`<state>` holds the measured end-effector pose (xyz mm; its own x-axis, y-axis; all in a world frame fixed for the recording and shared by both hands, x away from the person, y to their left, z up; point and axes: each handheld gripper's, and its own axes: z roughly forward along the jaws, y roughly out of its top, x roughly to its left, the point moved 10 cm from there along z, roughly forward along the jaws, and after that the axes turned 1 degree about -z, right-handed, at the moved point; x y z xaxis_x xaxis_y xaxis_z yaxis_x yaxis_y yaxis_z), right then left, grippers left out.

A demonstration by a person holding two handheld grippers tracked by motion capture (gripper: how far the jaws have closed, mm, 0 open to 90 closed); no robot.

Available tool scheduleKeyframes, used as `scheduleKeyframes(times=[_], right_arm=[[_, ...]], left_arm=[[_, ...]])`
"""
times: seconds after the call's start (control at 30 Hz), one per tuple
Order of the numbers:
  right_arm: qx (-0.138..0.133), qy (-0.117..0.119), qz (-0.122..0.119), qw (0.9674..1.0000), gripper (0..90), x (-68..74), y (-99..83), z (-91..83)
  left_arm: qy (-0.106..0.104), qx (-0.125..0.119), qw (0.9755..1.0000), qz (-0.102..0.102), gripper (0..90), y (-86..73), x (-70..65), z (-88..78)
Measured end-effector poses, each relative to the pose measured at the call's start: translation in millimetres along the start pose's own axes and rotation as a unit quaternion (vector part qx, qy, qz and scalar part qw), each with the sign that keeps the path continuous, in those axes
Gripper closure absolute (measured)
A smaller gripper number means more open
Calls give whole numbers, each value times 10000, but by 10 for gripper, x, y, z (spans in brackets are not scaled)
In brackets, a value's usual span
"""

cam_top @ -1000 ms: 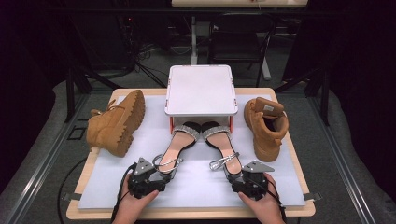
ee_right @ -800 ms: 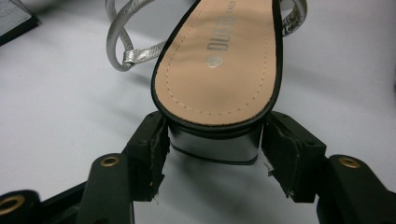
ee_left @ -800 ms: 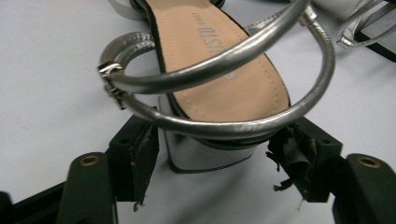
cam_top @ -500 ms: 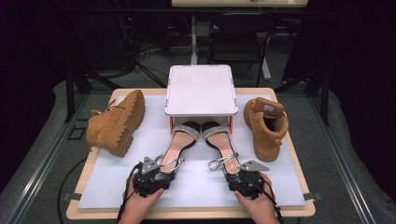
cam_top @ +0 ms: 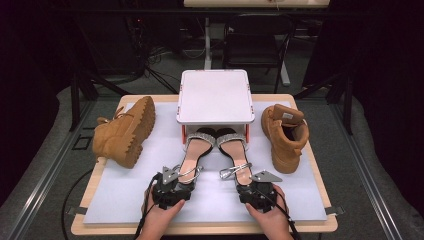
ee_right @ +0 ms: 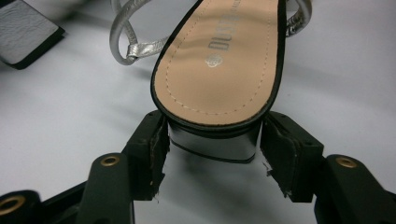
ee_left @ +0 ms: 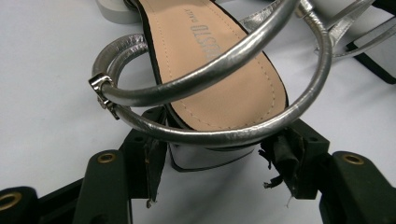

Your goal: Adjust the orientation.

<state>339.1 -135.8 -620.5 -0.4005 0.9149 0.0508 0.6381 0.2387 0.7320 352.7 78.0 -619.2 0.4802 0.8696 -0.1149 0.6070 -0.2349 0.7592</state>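
Note:
Two silver-strapped sandals with tan insoles lie side by side on the white mat, toes tucked under a white raised platform. My left gripper is at the heel of the left sandal. In the left gripper view the jaws press both sides of that sandal's black block heel, under its looped ankle strap. My right gripper holds the right sandal the same way; its pads touch both sides of the black heel.
A tan boot lies on its side at the mat's left, sole toward the sandals. Its mate stands upright at the right. Around the wooden table are a dark floor, stands and cables.
Both hands have pushed the grippers forward from the table's front edge, so the jaws now sit around the sandals' heels. Sandals and boots lie where they were.

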Motion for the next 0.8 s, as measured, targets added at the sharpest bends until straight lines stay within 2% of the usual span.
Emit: scheduleKeyframes(times=[0.07,0.23,0.37,0.5,0.8], right_arm=[[12,40,14,10000,425,20,12,13],[65,116,-131,9998,434,70,85,87],[31,161,-90,9998,435,69,135,143],[13,191,-75,9998,436,59,160,172],[-77,256,-63,9996,433,35,166,196]], left_arm=[[-27,-24,10000,27,407,15,-17,25],[-117,-7,9999,34,411,69,-82,93],[-185,-19,9998,56,413,100,-123,135],[-217,-21,9998,-16,413,128,-112,165],[-243,-96,9996,43,410,130,-99,182]])
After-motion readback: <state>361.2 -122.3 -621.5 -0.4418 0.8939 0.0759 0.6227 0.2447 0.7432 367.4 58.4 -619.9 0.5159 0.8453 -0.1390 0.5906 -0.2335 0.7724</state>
